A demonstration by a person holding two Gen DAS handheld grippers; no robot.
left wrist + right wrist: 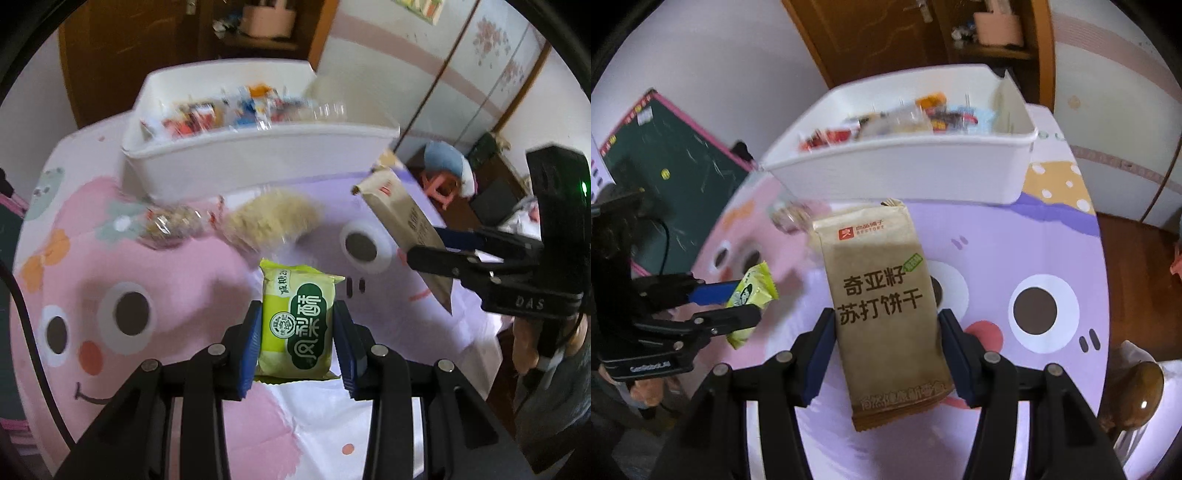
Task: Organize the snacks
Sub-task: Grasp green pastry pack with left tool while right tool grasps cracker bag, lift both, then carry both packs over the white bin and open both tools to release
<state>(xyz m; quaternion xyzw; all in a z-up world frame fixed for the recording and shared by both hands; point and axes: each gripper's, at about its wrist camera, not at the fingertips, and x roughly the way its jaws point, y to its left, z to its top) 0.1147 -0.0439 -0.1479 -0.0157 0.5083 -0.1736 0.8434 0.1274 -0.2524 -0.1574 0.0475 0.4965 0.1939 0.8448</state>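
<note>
Left wrist view: the left claw point(297, 341) is clamped on a green snack pack point(295, 325). Its blue pads point(250, 347) press on both sides of the pack, and the pack is up off the desk point(369, 413). The desk has a cloth with pink and purple cartoon faces. A white bin point(258, 155) stands at the far side of the desk. It has many small snacks in it, but they are too blurry to tell apart. In front of the bin, two see-through snack packs point(221, 221) lie on the cloth, side by side. On the right, the right claw point(424, 247) grips a brown cracker pack point(402, 221), which is tilted in the air.

Right wrist view: the right claw point(886, 354) is clamped on the brown cracker pack point(886, 310). The pack stands between the two blue pads point(820, 354) and sticks out past them at both ends. It is held above the purple part of the desk point(1015, 406). The white bin point(905, 177) is behind it, near the far edge. On the left, the left claw point(746, 304) holds the green snack pack point(753, 299) in the air over the pink part of the cloth. A green chalkboard point(672, 177) with a pink frame is behind it.
</note>
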